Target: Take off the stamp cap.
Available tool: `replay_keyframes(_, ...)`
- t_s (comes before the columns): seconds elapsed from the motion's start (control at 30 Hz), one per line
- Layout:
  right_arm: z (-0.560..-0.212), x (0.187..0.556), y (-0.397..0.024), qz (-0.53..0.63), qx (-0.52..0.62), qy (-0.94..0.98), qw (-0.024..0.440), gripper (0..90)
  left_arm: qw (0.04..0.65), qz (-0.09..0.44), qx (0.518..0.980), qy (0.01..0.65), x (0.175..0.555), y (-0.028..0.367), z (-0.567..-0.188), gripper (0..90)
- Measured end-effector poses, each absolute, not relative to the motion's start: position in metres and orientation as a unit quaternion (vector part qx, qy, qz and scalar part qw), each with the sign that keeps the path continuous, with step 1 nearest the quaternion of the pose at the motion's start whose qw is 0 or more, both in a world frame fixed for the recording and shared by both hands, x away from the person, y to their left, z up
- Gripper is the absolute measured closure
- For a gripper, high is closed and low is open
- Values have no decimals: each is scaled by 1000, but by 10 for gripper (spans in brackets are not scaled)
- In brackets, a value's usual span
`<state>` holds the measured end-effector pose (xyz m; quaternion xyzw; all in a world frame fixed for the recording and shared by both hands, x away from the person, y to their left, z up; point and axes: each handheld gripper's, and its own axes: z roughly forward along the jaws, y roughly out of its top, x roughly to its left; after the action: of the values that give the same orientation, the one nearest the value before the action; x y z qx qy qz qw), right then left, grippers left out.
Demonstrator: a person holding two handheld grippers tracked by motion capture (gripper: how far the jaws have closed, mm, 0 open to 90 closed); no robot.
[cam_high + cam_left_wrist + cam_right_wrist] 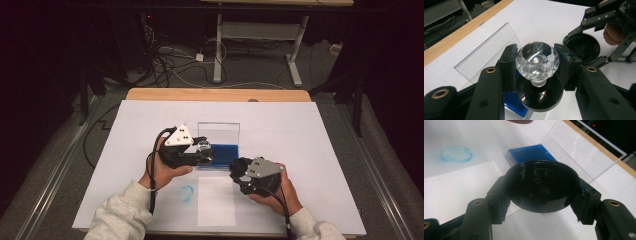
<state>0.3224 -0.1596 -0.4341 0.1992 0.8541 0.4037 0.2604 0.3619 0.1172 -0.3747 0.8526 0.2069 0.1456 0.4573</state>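
My left gripper [205,152] [537,65] is shut on a stamp with a faceted clear crystal knob [537,60] [204,146] and a round black base [539,96]. It hangs over the left end of a blue ink pad [222,156] [531,155], whose clear lid [218,132] [489,57] stands open behind. My right gripper [239,170] [541,195] is shut on a round black cap [541,186] [240,166] with its hollow side showing. The cap [584,48] is just right of the stamp and apart from it.
A white sheet [216,201] [456,187] lies near the front edge of the white mat [310,135]. A faint blue ring mark [186,193] [456,153] is on the mat left of the sheet. The wooden table edge [217,94] runs along the back.
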Motion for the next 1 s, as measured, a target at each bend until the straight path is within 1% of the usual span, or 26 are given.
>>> replay_keyframes(0.8, -419, 302, -220, 426, 253, 816, 298, 388, 449, 159, 851, 221, 364, 129, -376, 547)
replay_keyframes(0.87, -419, 300, -224, 421, 254, 814, 309, 388, 448, 161, 851, 221, 364, 129, -376, 546)
replay_keyframes(1.0, -417, 296, -233, 424, 262, 808, 314, 388, 448, 163, 850, 223, 365, 131, -376, 547)
